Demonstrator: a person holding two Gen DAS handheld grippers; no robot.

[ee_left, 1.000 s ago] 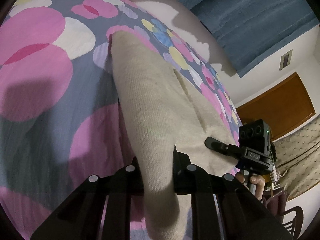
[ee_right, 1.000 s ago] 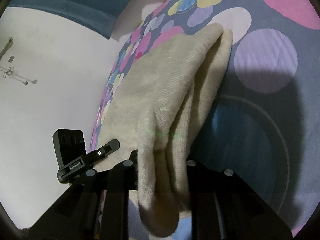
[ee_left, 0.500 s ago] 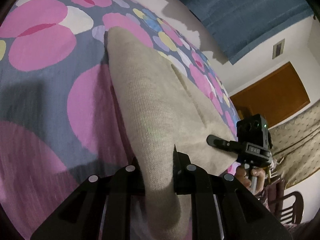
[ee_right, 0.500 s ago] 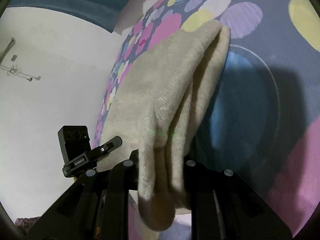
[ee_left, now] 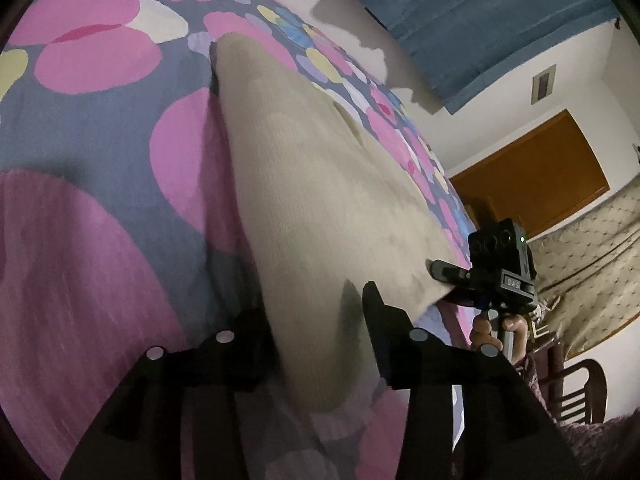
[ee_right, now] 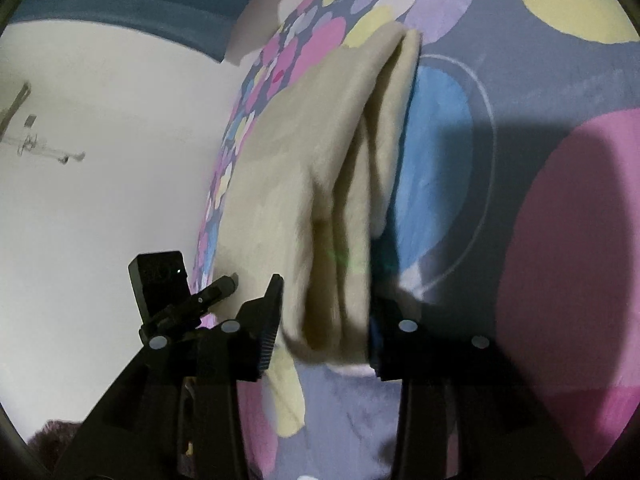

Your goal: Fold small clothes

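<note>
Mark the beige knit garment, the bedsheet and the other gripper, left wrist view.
beige knit garment (ee_left: 320,200), left wrist view, middle of folded panel
bedsheet (ee_left: 96,208), left wrist view, bare pink patch
right gripper (ee_left: 444,280), left wrist view, between fingertips

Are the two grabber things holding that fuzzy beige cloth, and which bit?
Not firmly now. Both jaws have just been opening, with the beige knitted garment between them: left gripper at one near corner, right gripper at the other, layered corner.

Only readable thing I can spot is a tiny white "DAS" label on the black camera mount of the right gripper (ee_left: 448,280), at the right in my left wrist view. Everything else is blank.
</note>
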